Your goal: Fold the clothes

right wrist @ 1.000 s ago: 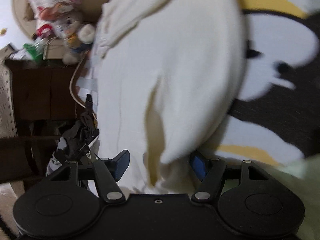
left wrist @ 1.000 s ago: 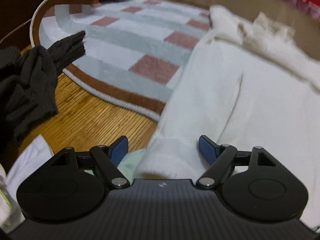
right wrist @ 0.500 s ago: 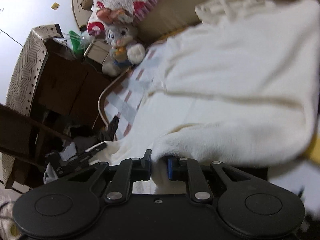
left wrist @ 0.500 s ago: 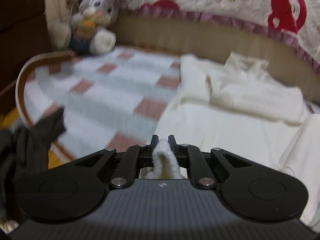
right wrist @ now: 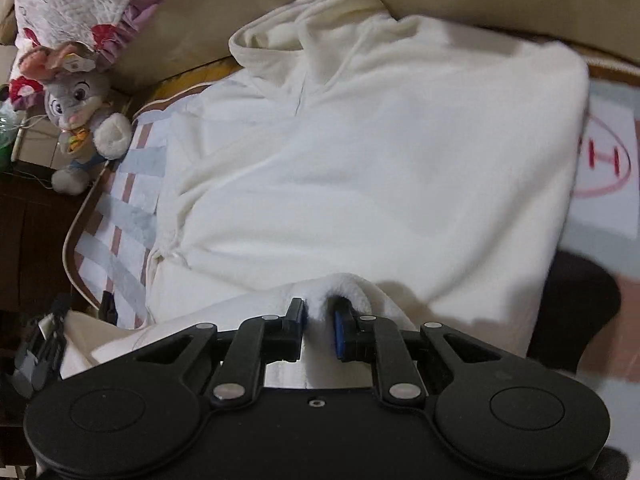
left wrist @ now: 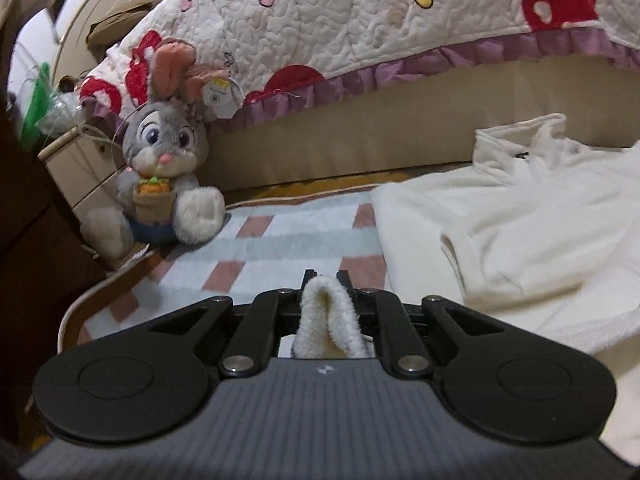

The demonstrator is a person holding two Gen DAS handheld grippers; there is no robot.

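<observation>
Since a second ago, both sets of jaws have been clamped onto the cream fleece garment [right wrist: 360, 168] and raised: left gripper [left wrist: 326, 280] and right gripper [right wrist: 320, 312] each pinch its edge. Beyond, it is spread over the checked rug [left wrist: 280, 240], near a plush rabbit [left wrist: 160, 176].

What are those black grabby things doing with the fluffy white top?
A person is folding clothes with a gripper in each hand. The left gripper is shut on a pinch of the white fleece top, and the right gripper is shut on another bit of its edge. The rest of the top lies spread over the checked rug on the floor by the bed. A stuffed bunny sits nearby, untouched. The fold is not finished yet.
</observation>
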